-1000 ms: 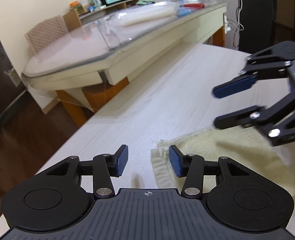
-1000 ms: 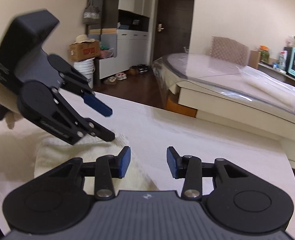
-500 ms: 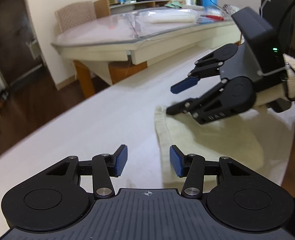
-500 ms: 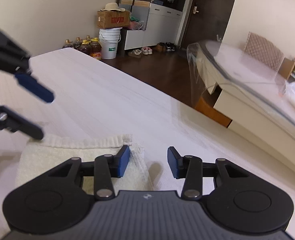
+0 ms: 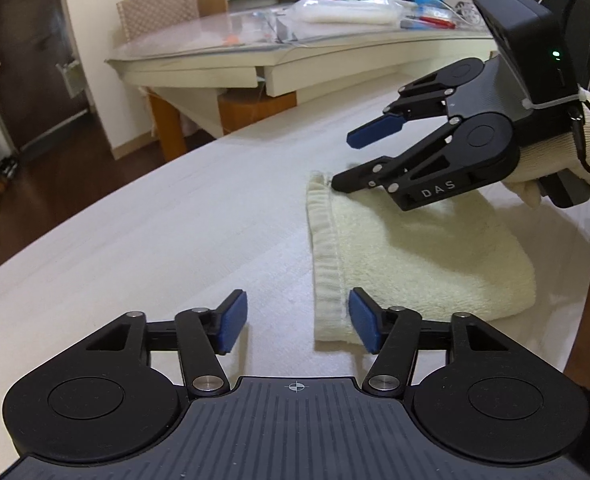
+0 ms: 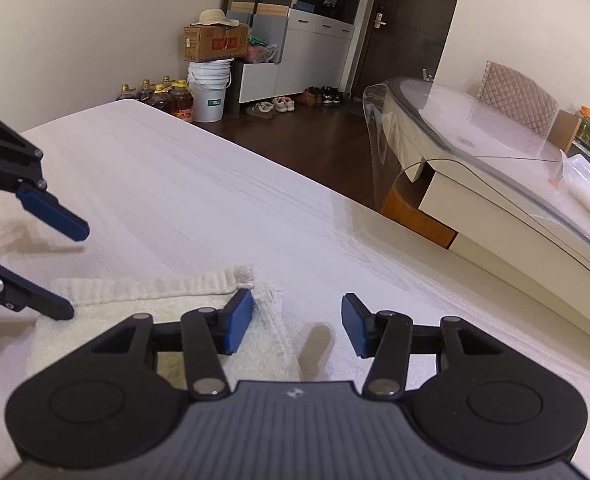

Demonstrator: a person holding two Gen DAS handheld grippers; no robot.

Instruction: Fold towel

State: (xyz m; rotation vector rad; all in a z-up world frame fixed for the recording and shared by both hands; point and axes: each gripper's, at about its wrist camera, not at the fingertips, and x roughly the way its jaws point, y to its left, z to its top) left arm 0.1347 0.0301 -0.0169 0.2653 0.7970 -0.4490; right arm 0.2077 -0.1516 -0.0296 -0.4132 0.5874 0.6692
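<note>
The cream terry-cloth towel (image 5: pixel 415 256), already doubled over, lies flat on the white wood-grain bench (image 5: pixel 175 232) near its edge. It looks soft, light and limp, so it should sag unless taken at two corners of the ribbed hem. The left gripper (image 5: pixel 297 322) and right gripper (image 6: pixel 297 326) are both opening over those hem corners, jaws spread, pinching nothing yet

1 towel (image 5: pixel 411 248), 2 claws: left claw (image 5: pixel 297 320), right claw (image 6: pixel 297 326), 2 tables: white table (image 5: pixel 155 232), glass-topped table (image 5: pixel 223 60).
</note>
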